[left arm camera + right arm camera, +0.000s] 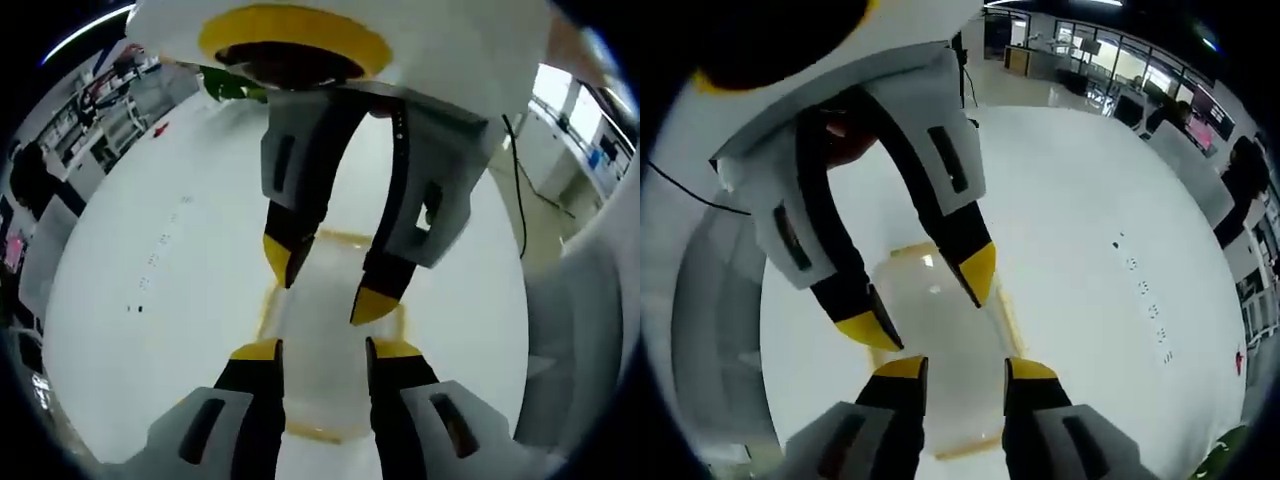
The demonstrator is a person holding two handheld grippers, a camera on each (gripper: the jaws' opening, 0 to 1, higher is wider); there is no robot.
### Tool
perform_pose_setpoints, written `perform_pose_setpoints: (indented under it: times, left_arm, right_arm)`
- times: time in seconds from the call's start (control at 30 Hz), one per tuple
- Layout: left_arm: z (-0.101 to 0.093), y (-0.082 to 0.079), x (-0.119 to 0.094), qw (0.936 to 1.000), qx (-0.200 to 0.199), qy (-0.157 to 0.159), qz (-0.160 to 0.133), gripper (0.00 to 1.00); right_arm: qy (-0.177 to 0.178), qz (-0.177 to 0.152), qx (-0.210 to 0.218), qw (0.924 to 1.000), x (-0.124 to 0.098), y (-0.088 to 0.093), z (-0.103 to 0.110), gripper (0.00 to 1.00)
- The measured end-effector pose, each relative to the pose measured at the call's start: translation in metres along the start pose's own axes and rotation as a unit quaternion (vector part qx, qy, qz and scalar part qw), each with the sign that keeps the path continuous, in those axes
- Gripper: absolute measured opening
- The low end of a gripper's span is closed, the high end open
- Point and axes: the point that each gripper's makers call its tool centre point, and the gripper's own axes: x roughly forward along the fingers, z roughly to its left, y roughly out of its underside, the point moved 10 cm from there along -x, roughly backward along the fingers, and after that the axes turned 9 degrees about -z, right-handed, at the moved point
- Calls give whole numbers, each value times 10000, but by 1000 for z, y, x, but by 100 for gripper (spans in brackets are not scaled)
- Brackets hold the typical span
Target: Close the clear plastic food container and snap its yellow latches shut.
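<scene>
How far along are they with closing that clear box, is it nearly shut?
The lid looks already laid flat on the clear container, which rests on the white table. In hand now: the left gripper and right gripper face each other over opposite ends, both open, yellow-tipped fingers just above the lid. Left to do: the latches. Whether any are snapped can't be told; the yellow edges are blurred.

No text, label, brand or number can be read anywhere. On the white worktop (150,300), a few small dark marks at about nine o'clock are too tiny and blurred to make out.
</scene>
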Motion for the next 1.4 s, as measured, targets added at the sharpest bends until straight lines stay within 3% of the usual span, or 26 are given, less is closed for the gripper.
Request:
perform_pose_setpoints:
  times: [0.57,0.73,1.03,1.13,1.33,1.4]
  left_arm:
    - [-15,9,5,9999,-123,-43,-97,33]
    - [-22,10,6,9999,-85,-50,-118,35]
    - [-32,13,8,9998,136,-83,-70,43]
    - [-34,17,10,9993,346,-161,31,47]
    - [-36,21,14,9993,262,-256,-42,51]
    - [-38,24,17,9988,382,-283,75,52]
  right_arm:
    - [35,-182,-107,9998,5,-10,-13,28]
    - [17,-106,-217,9997,7,-10,-16,30]
    - [-248,13,-199,9995,19,-11,-20,38]
    - [-329,23,-112,9994,22,-11,-23,38]
    - [-449,124,-87,9989,27,-9,-25,39]
    - [-520,118,-50,9986,27,-9,-27,39]
